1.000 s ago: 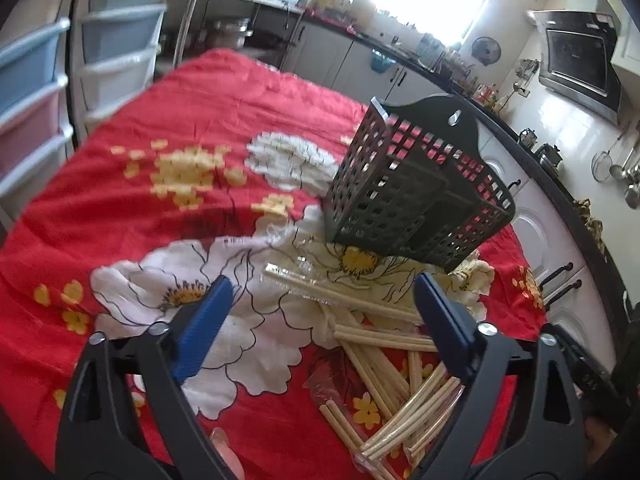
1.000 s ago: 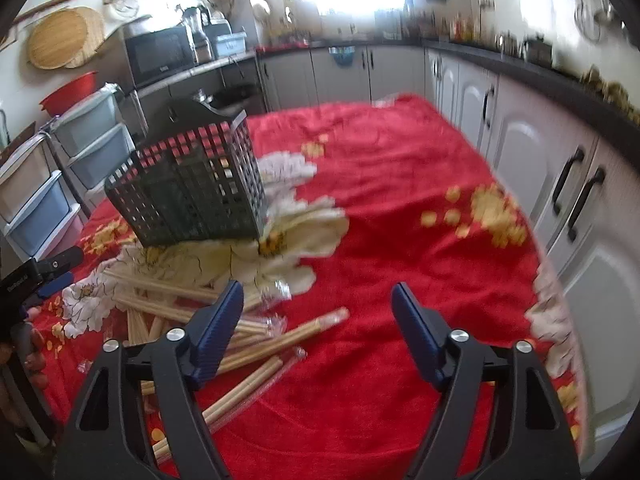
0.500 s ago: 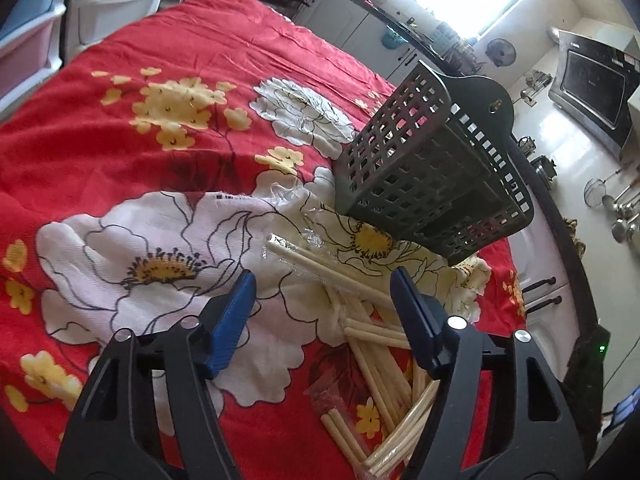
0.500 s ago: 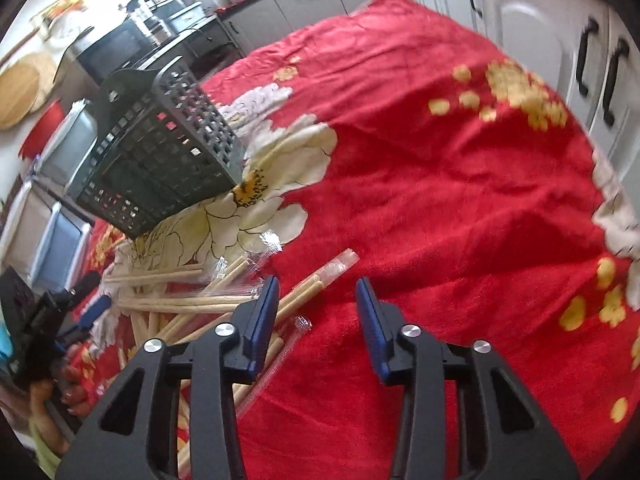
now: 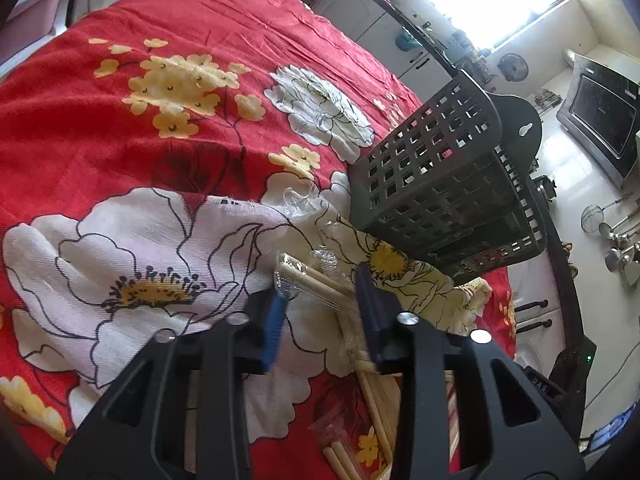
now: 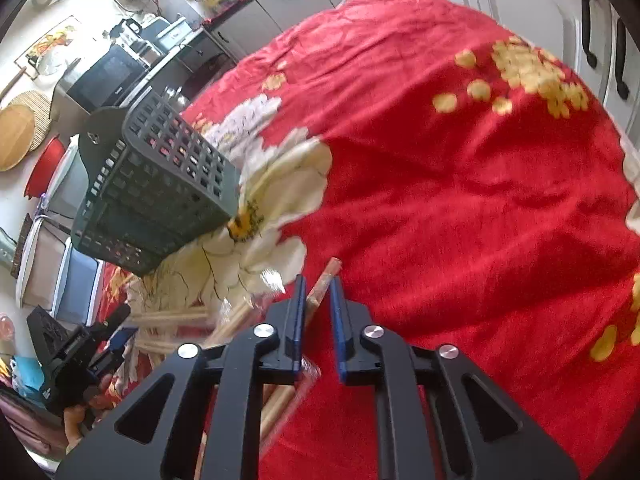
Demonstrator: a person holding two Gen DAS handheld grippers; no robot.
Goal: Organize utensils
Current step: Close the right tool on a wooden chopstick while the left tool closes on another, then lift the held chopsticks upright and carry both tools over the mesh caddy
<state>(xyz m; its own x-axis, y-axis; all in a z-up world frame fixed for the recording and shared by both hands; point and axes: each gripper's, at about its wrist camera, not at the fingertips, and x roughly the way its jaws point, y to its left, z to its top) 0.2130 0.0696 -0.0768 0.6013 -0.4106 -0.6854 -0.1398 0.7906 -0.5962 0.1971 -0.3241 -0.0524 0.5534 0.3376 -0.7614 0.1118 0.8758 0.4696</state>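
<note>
Both claws have dropped low over the pile and narrowed sharply in the last second. Left claw [image 5: 320,312] sits down on the red floral tablecloth [image 5: 120,128], its blue pads part-spread either side of a plastic-wrapped pair of chopsticks [image 5: 316,280] whose end pokes forward between them; a gap shows on both sides, so it is not pinching yet. More wrapped chopsticks [image 5: 376,396] lie crisscrossed just behind and beneath its right finger. Ahead and to the right, the dark grid-walled utensil holder [image 5: 444,196] stands on the bench, tilted in this view, near the pile but apart from it. Over to the right wrist view: the same holder [image 6: 160,188] sits at far left, the loose chopsticks [image 6: 172,316] spread below it. Right claw [image 6: 318,300] is nearly pressed together around one wrapped pair [image 6: 326,280], the tip jutting out beyond the pads; whether the pads actually grip it, I cannot tell.
</note>
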